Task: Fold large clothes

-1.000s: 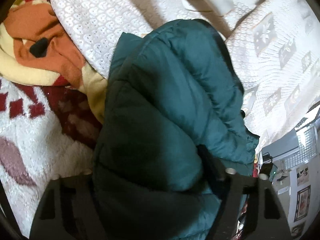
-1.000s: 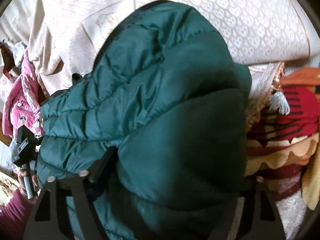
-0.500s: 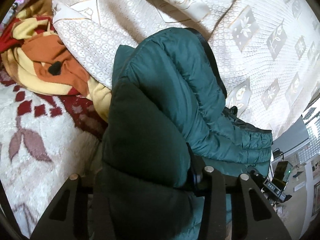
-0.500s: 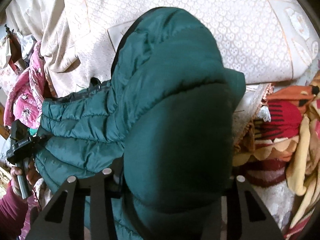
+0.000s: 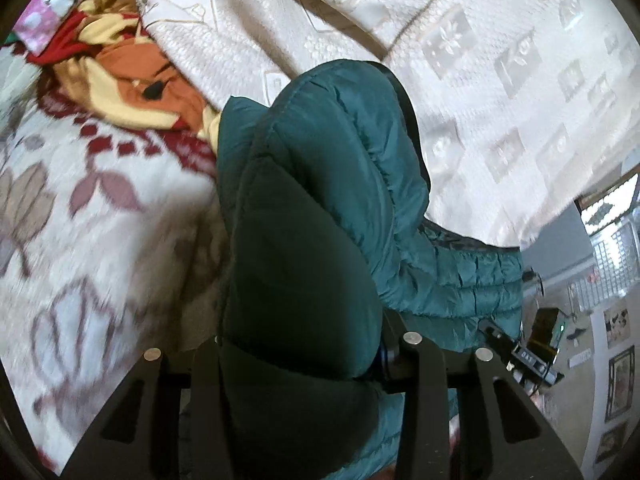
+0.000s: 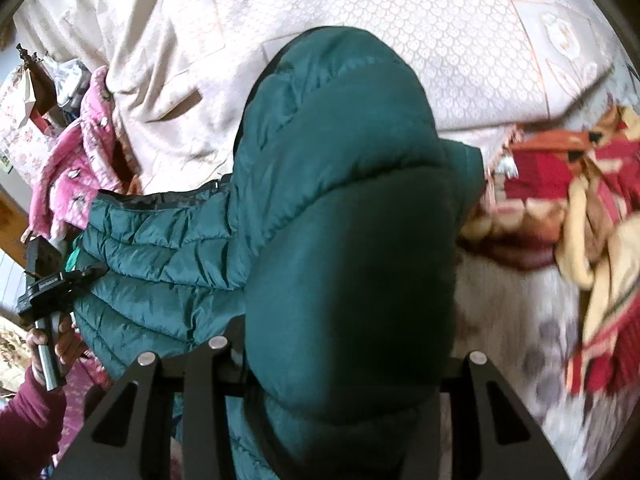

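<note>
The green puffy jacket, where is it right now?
The green puffy jacket fills the middle of both wrist views, gripped by the left gripper and right gripper, above the cream bedspread.

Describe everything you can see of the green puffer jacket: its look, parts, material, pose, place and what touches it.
The green puffer jacket is dark teal, quilted in puffy horizontal channels, of smooth, slightly shiny fabric, with a dark inner edge. It is bunched and draped over the cream patterned bedspread. The left hand-held gripper is closing on one thick fold; the right hand-held gripper clamps another. Its far end hangs toward the bed's edge.
</note>
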`<state>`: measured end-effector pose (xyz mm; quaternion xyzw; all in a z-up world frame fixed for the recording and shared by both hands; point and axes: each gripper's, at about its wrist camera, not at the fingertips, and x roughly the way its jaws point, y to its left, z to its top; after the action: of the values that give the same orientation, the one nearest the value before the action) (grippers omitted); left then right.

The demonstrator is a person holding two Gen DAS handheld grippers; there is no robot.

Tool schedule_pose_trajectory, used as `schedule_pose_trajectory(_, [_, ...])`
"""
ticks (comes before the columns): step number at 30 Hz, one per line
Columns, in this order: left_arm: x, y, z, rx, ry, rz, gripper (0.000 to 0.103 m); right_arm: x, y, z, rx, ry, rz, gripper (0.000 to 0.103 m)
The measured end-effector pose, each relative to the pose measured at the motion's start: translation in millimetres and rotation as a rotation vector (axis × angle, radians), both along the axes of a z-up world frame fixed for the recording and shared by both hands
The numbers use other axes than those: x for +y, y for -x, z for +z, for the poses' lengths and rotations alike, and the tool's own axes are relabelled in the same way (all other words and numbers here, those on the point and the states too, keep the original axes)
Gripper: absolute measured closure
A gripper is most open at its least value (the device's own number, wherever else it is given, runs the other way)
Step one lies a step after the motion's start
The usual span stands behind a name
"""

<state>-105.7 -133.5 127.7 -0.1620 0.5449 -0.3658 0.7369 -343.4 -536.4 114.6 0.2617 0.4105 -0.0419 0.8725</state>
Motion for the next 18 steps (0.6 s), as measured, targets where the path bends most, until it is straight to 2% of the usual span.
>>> schedule_pose_trajectory(6, [30,37,14,0.037,-0.030,-0.075,0.093,34,56,11,0.045,-0.065,0.036,0.060])
schedule_pose_trajectory(10, [51,56,15,0.048,-0.042,-0.088,0.092,53,82,8,0.078,-0.112,0.040,0.059])
schedule_pose_trajectory(13, [58,58,1,0.064,-0.051,-0.060,0.088,59,91,-1,0.099,-0.120,0.013,0.052])
schedule_pose_trajectory(16, [59,52,-25,0.098,-0.086,0.002,0.075,58,88,-22,0.146,-0.097,-0.041,0.037])
schedule_pose_trajectory(18, [62,49,-36,0.131,-0.065,0.052,0.066,58,84,-36,0.164,-0.086,-0.061,0.024])
